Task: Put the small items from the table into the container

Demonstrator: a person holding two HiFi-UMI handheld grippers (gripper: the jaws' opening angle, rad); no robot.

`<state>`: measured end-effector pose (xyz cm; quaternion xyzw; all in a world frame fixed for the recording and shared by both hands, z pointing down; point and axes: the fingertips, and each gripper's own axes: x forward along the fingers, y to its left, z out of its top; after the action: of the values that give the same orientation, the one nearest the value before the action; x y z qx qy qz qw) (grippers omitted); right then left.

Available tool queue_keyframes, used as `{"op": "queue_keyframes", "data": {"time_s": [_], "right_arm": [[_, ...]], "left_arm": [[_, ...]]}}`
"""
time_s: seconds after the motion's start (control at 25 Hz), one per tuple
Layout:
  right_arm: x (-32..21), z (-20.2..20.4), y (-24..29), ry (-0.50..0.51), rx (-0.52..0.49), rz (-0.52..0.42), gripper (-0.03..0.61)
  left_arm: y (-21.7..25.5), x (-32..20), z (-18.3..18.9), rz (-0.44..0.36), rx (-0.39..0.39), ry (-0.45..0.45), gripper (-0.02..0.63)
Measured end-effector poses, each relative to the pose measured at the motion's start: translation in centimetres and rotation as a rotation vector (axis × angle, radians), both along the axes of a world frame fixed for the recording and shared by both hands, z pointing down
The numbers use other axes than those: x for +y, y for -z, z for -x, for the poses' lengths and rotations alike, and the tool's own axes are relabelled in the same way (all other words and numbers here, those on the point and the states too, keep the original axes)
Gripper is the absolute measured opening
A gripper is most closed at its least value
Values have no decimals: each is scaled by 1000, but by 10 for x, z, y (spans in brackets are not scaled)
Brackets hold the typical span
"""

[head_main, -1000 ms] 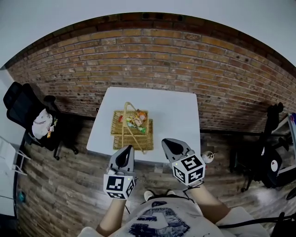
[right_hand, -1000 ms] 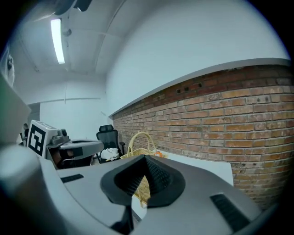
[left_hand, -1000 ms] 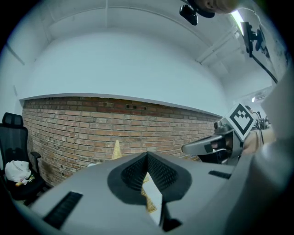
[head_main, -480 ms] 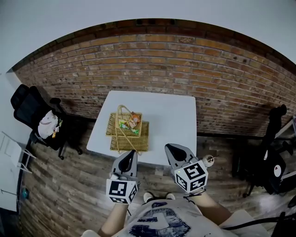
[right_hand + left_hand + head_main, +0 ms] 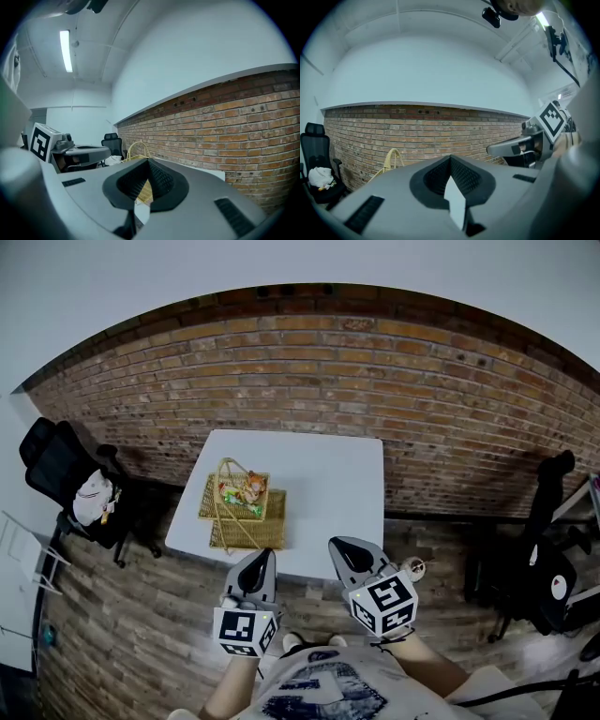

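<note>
Head view, left gripper (image 5: 262,556), right gripper (image 5: 339,546) closed

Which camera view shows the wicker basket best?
The head view: the whole wicker basket on the white table, items inside. The left gripper view shows only its handle arch; the right gripper view, handle and some weave.

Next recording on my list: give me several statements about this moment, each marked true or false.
1. The small items lie in the basket. True.
2. The right gripper holds an item. False: its jaws are shut on nothing.
3. In the head view, the basket stands on the right half of the table. False: it stands on the left half.
4. A black chair stands left of the table. True.
5. The left gripper is shut and empty. True.
</note>
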<state>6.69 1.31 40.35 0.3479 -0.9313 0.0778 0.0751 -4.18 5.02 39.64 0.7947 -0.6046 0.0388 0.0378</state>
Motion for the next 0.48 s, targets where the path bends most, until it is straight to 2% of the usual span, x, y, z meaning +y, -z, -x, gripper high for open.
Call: {"op": "queue_keyframes", "data": {"time_s": [0.48], "right_arm": [[-5,-15,-5,-4,-9,27,19]], "left_arm": [[-1,-8,-15,10,-1,-7,46]]}}
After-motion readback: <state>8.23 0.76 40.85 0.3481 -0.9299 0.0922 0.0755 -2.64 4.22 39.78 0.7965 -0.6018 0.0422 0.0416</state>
